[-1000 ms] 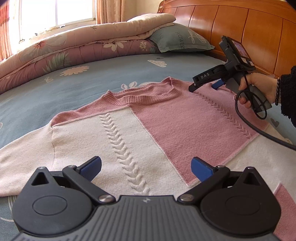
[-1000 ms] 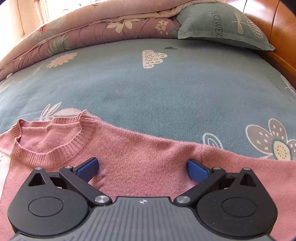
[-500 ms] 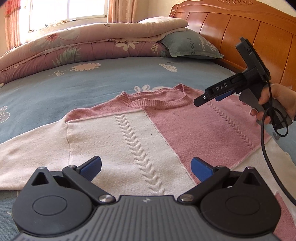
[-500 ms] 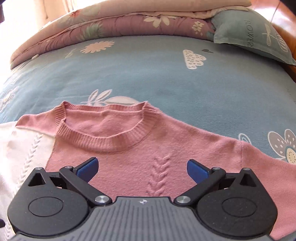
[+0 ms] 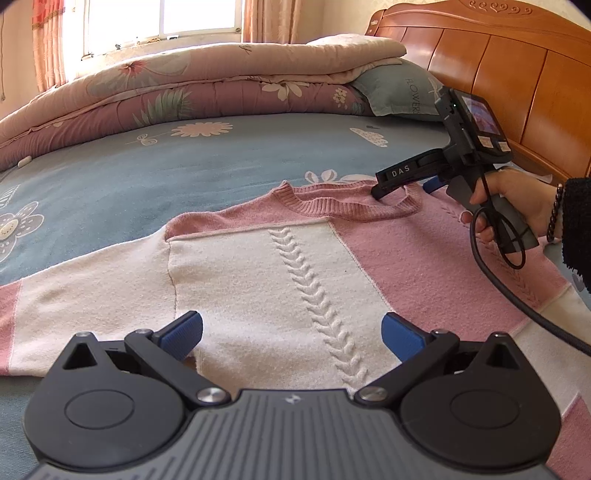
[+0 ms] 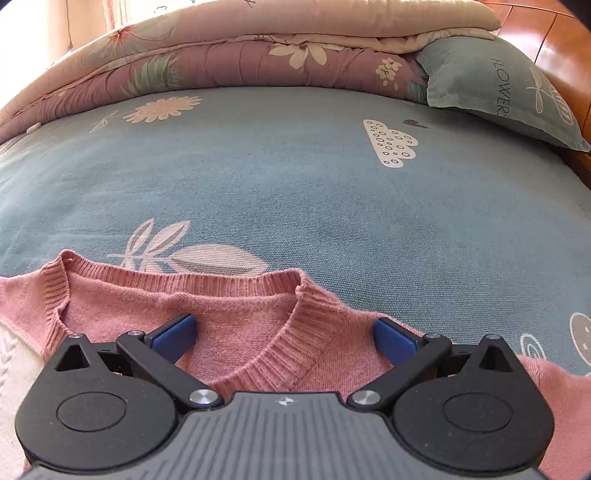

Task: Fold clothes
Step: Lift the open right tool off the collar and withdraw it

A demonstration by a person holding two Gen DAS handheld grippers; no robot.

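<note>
A pink and cream knitted sweater (image 5: pixel 295 258) lies flat, front up, on the blue bed sheet (image 5: pixel 166 166). Its ribbed collar (image 5: pixel 347 206) points toward the quilt. My left gripper (image 5: pixel 291 330) is open just above the cream lower body, nothing between its blue pads. A hand (image 5: pixel 517 199) holds my right gripper (image 5: pixel 402 186) low over the collar's right side. In the right wrist view that gripper (image 6: pixel 284 330) is open, its jaws straddling the right part of the collar (image 6: pixel 295 332) without holding it.
A folded floral quilt (image 5: pixel 184 92) and a grey-green pillow (image 5: pixel 399 92) lie at the far side. The wooden headboard (image 5: pixel 498 74) runs along the right. A black cable (image 5: pixel 517 295) trails from the right gripper across the sweater. A window (image 5: pixel 162 18) is behind.
The right gripper has slid left along the shoulder until it sits over the collar. The left gripper's view has shifted left, showing more of the cream sleeve. Both stayed open.
</note>
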